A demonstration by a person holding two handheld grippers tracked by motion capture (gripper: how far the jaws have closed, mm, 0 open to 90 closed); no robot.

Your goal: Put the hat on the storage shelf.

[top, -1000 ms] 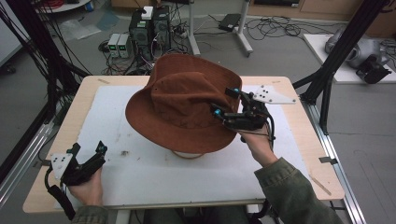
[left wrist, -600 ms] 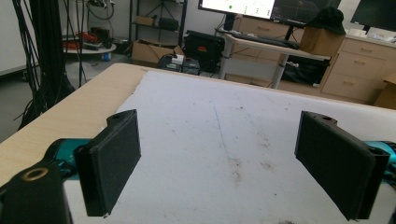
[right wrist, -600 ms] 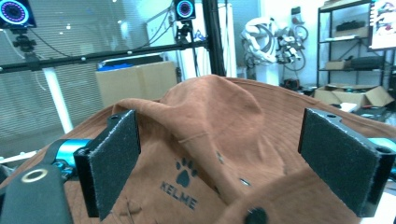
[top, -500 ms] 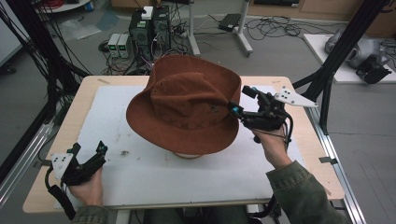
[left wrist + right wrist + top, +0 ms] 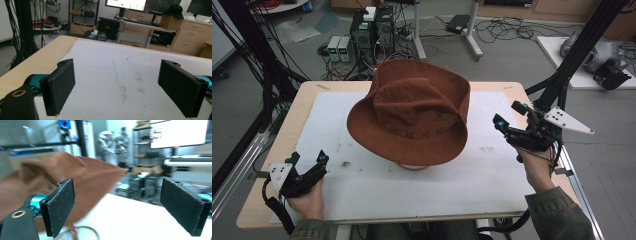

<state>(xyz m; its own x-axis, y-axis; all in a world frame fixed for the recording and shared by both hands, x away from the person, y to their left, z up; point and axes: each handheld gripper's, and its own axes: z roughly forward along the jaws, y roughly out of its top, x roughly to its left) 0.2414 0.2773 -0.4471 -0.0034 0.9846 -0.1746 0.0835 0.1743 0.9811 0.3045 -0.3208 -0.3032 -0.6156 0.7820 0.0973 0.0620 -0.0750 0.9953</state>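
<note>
A brown hat [image 5: 412,112] stands on the white mat [image 5: 362,175] that covers the wooden table [image 5: 299,107], a little toward 12 o'clock from the middle of the mat. In the high view its brim hangs lower on the near side, and a thin cord [image 5: 412,166] shows under that edge.

The right gripper [image 5: 508,116] is held above the mat at 3 o'clock of the hat, near the brim but apart from it. Its jaws stand wide apart with nothing between them. The right gripper view adds what the high view cannot give: the hat [image 5: 30,182] is seen from the side, blurred, behind the left one of the 2 black pads [image 5: 61,206], and the cord [image 5: 80,232] lies in a loop on the mat.

The left gripper [image 5: 309,157] rests at 7 o'clock, well apart from the hat, in the person's left hand [image 5: 307,202]. In the left gripper view its jaws are also spread wide over bare mat [image 5: 120,75] with small brown stains [image 5: 123,88], and a desk with a monitor [image 5: 126,3] shows in the room behind.
</note>
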